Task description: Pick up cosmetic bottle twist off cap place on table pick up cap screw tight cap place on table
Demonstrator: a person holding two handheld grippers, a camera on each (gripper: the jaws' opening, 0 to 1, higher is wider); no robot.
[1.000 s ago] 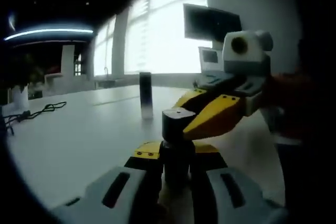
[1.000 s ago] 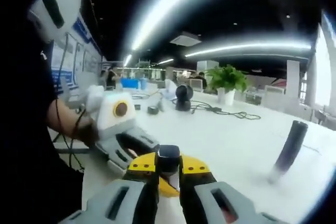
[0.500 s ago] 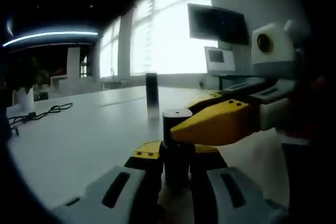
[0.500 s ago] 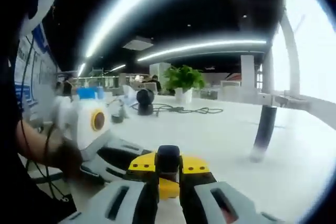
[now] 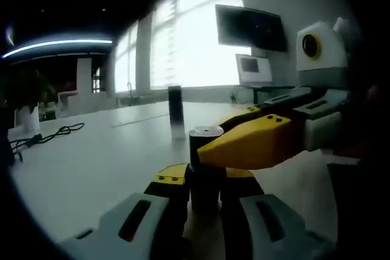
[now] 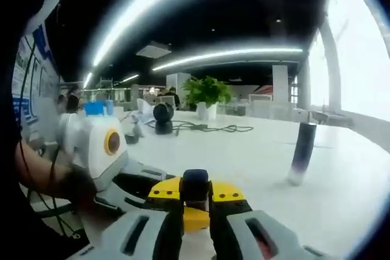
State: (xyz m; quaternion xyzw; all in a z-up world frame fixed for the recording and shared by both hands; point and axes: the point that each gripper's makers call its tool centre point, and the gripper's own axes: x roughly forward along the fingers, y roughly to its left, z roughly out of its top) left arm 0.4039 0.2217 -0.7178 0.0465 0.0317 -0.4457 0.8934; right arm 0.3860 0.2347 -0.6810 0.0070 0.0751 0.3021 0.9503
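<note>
Left gripper view: the left gripper (image 5: 204,196) has its jaws clamped on the cosmetic bottle (image 5: 204,168), held upright above the bench (image 5: 91,162). The right gripper (image 5: 201,150) pinches the cap (image 5: 206,132), seemingly on the neck; twisting is underway, later steps undone.

White table (image 5: 91,162), tall dark bottle (image 5: 176,111) upright at 12 o'clock, black cable (image 5: 46,135) at 9 o'clock, potted plant (image 6: 204,94), dark round device (image 6: 163,117) far off
</note>
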